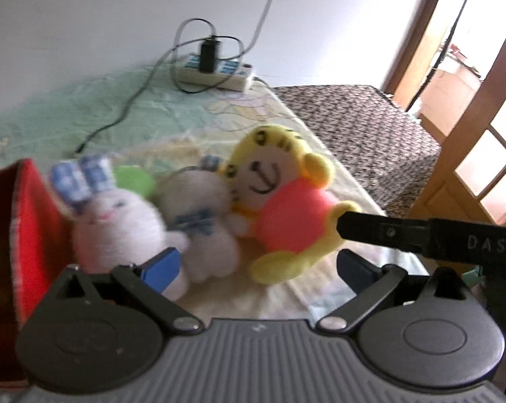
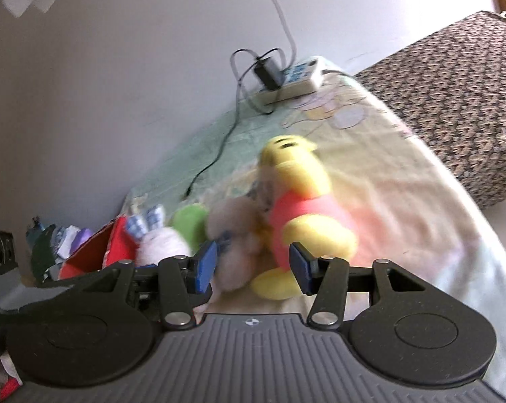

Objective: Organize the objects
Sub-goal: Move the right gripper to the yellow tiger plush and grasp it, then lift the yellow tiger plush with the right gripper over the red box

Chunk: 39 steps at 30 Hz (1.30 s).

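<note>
Left wrist view: left gripper (image 1: pixel 258 267) spread wide, nothing held; straight ahead on the bed (image 1: pixel 219 117), near its right edge, a huddle of soft toys: white bunny (image 1: pixel 115 225) leftmost against the red bag (image 1: pixel 31 221), pale bunny (image 1: pixel 202 225) mid, yellow bear (image 1: pixel 286 208) rightmost, long axis slanting up-left, foot touching or just beside the other tool's finger. Right wrist view: right gripper (image 2: pixel 253 268) half open, empty, bear's (image 2: pixel 303 215) leg just beyond its tips, so likely nearer this hand; plush, pink-shirted, blurred.
</note>
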{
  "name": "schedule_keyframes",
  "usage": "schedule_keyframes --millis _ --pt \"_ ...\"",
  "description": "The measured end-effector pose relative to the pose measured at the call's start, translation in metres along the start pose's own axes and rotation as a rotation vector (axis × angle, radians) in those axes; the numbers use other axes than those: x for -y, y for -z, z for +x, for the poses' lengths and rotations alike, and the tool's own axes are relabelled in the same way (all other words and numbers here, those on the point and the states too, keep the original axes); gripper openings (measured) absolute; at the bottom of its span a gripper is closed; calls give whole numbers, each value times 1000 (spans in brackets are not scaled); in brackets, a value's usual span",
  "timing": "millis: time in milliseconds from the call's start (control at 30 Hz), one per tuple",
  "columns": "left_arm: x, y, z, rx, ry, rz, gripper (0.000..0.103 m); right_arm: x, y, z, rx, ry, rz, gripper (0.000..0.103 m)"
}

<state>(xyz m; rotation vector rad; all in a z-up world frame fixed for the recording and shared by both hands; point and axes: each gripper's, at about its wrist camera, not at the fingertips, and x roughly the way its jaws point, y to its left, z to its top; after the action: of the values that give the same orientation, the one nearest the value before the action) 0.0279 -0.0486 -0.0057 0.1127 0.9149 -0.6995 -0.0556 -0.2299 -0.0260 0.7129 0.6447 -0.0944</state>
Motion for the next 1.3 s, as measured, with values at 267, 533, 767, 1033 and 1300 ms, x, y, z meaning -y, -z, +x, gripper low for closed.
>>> schedule_keyframes --millis 267,533,767,1033,1300 --pt "8 -17 35 -31 140 -106 101 34 -26 10 -14 -2 49 53" --pt "0 -26 74 -102 197 -217 101 54 -42 44 -56 -29 93 59" --pt "-9 -30 97 -152 248 -251 101 66 -44 77 -123 -40 113 59" --pt "-8 -34 121 -187 300 -218 102 78 -48 106 -176 -73 161 60" --pt "-3 -35 127 -179 314 -177 100 85 -47 98 -193 -119 207 44"
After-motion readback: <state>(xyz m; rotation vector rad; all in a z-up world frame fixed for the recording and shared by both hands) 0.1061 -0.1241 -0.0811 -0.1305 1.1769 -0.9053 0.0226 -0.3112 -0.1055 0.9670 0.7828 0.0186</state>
